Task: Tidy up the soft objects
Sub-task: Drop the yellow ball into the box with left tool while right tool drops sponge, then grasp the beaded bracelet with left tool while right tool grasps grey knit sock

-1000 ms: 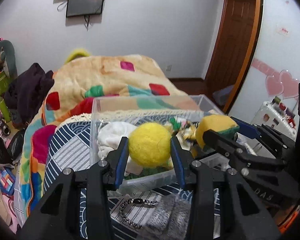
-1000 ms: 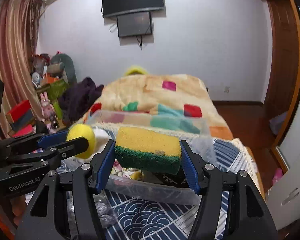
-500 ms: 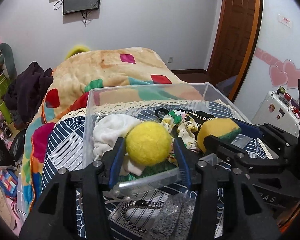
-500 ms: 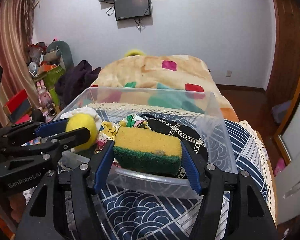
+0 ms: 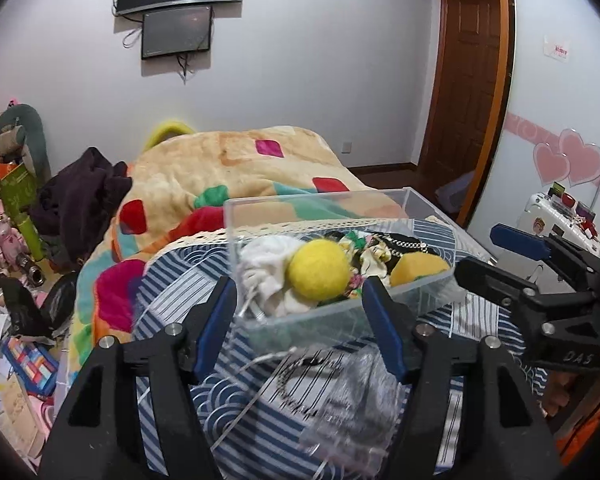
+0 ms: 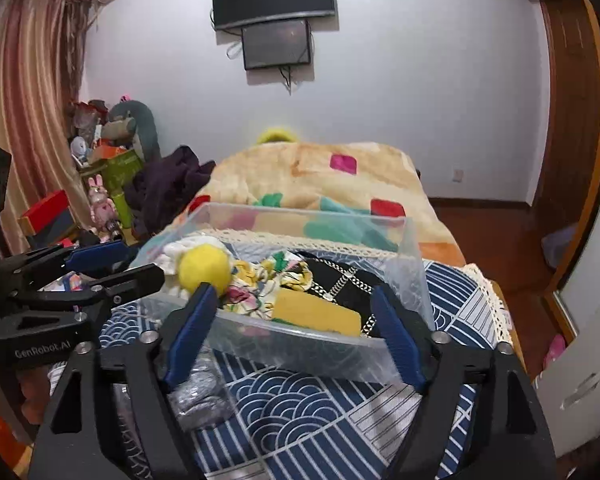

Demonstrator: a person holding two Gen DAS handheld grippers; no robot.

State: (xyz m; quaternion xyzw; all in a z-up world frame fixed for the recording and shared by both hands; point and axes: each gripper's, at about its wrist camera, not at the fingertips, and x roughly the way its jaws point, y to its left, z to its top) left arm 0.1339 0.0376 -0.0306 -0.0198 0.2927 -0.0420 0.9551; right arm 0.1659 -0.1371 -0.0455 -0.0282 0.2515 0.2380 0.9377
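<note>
A clear plastic bin (image 5: 420,206) (image 6: 414,276) stands on the blue patterned cloth. A yellow felt ball (image 5: 318,268) (image 6: 205,267) lies in it on a white cloth (image 5: 266,264), beside a floral cloth (image 6: 260,276) and a black chained bag (image 6: 340,276). A yellow-green sponge (image 5: 418,267) (image 6: 316,314) lies in the bin's near right part. My left gripper (image 5: 300,320) is open and empty just before the bin's near wall. My right gripper (image 6: 292,336) is open and empty, also before the near wall.
A grey fuzzy item (image 5: 356,396) (image 6: 198,392) and a beaded chain (image 5: 296,376) lie on the cloth in front of the bin. A colourful blanket (image 5: 236,176) covers the bed behind. Clutter and toys (image 6: 100,184) stand at the left, a wooden door (image 5: 468,80) at the right.
Both grippers opened and drew back from the bin. The yellow ball and the sponge were let go and now lie inside the bin.
</note>
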